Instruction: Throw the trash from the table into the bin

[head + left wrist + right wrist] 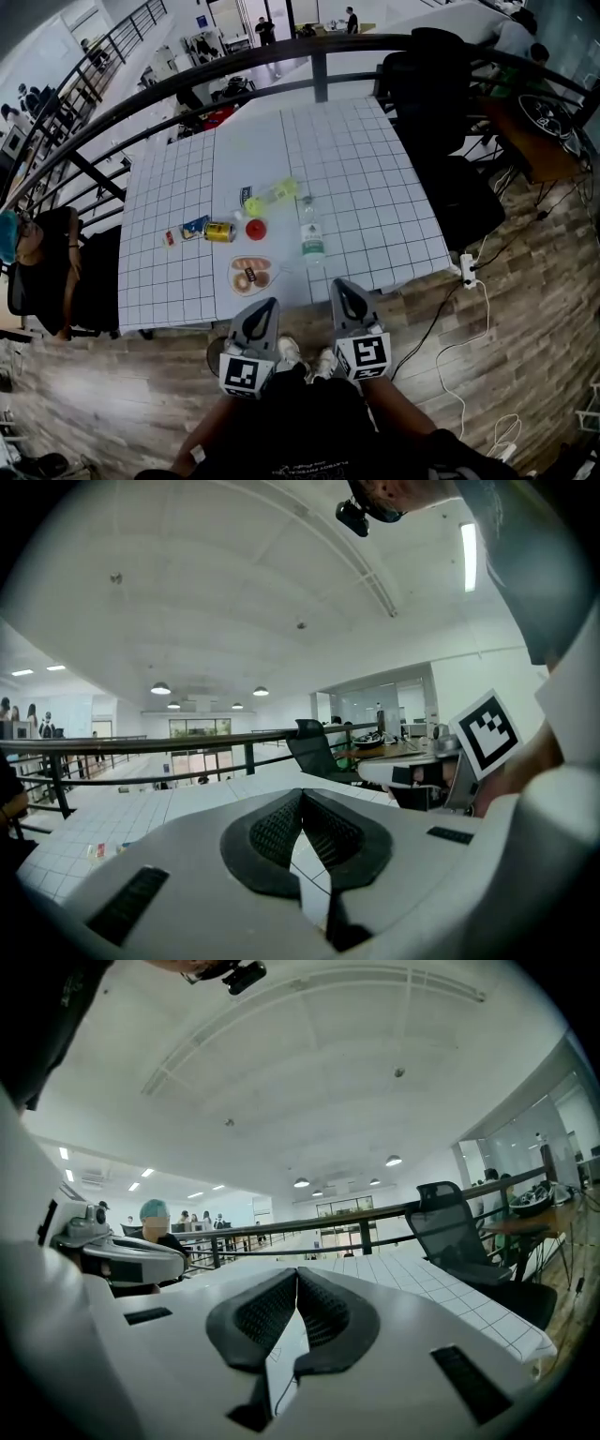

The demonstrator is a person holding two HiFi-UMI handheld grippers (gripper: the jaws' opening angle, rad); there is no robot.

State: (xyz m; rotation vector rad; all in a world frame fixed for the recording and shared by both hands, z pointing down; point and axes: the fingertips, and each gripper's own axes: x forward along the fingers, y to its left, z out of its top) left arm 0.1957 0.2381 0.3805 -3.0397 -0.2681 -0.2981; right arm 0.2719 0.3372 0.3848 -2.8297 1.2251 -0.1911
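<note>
White gridded table [356, 169], scattered trash [220, 232]

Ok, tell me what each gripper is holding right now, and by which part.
Nothing is held. The left gripper and the right gripper both have their jaws shut together, with nothing between them.

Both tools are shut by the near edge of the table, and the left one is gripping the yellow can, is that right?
Not quite. The left tool grips nothing: the left gripper view shows its jaws together and empty. The yellow can is on the table, as the head view shows. The right tool is shut too, and both are by the near edge.
</note>
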